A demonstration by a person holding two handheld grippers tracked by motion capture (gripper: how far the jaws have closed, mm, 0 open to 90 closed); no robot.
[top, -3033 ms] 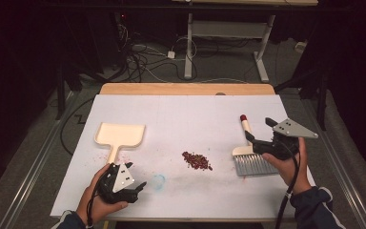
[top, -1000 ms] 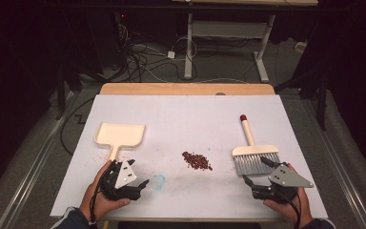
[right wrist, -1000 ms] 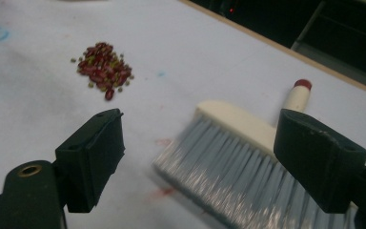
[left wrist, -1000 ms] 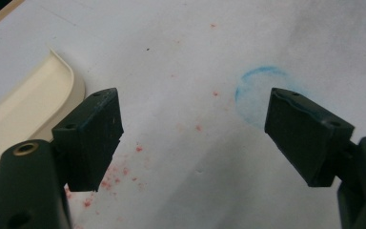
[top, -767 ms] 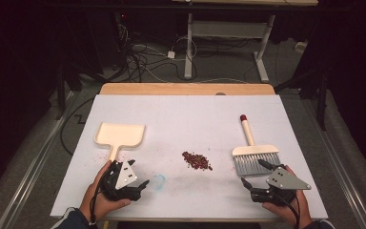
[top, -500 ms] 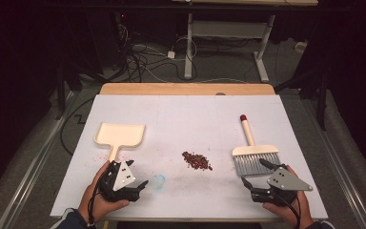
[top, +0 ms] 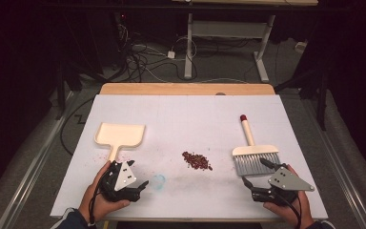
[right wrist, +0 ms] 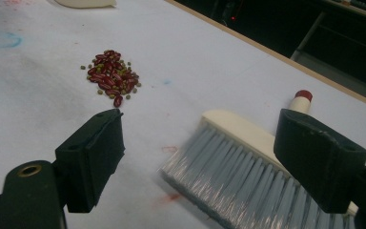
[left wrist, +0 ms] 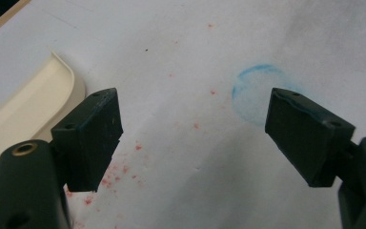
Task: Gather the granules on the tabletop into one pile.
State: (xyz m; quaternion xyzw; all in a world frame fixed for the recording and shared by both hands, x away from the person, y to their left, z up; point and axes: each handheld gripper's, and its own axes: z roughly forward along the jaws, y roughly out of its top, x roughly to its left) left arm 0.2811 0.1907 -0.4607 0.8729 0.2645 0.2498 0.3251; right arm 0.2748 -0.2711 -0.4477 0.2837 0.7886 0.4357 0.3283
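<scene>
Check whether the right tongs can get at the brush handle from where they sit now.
Probably yes: the right tongs are open and empty just short of the brush, though its bristles lie between them and its handle.

White-topped table (top: 186,114), wooden edge along far side. Cream dustpan (top: 120,136) flat at left, handle toward near edge. Small pile of red and green beans (top: 197,161) near middle. Hand brush (top: 253,151) flat at right, grey bristles toward near edge, red-tipped handle pointing away. Faint blue ring mark (top: 159,180) and red specks on surface.
</scene>
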